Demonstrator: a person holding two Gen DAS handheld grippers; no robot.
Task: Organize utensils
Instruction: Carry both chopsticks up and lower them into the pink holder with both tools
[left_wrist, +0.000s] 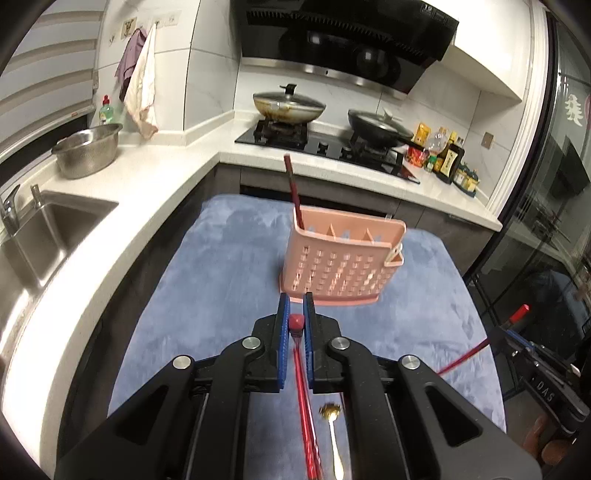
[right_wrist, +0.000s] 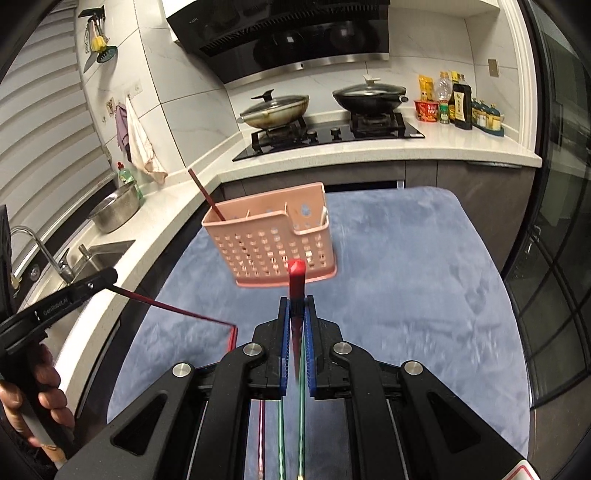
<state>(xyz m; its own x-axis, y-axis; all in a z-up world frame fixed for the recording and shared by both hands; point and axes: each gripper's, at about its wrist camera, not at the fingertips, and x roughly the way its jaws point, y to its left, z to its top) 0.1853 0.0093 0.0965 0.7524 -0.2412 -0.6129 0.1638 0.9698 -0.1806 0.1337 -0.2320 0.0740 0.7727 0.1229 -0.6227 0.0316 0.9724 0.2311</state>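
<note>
A pink perforated utensil holder (left_wrist: 341, 260) stands on a blue cloth-covered table (left_wrist: 229, 266); it also shows in the right wrist view (right_wrist: 269, 236). One dark red chopstick (left_wrist: 293, 188) leans in its left compartment, seen too in the right wrist view (right_wrist: 207, 195). My left gripper (left_wrist: 296, 308) is shut on a red chopstick (left_wrist: 296, 323) just in front of the holder. My right gripper (right_wrist: 296, 308) is shut on another red chopstick (right_wrist: 296, 280) before the holder. A gold spoon (left_wrist: 332, 424) lies on the cloth below the left gripper. Green chopsticks (right_wrist: 280, 435) lie under the right gripper.
A white L-shaped counter (left_wrist: 147, 177) carries a sink (left_wrist: 48, 229), a steel colander (left_wrist: 86, 149), a stove with two lidded pans (left_wrist: 288, 107) and sauce bottles (left_wrist: 447, 157). A glass door (right_wrist: 561, 258) is at the right.
</note>
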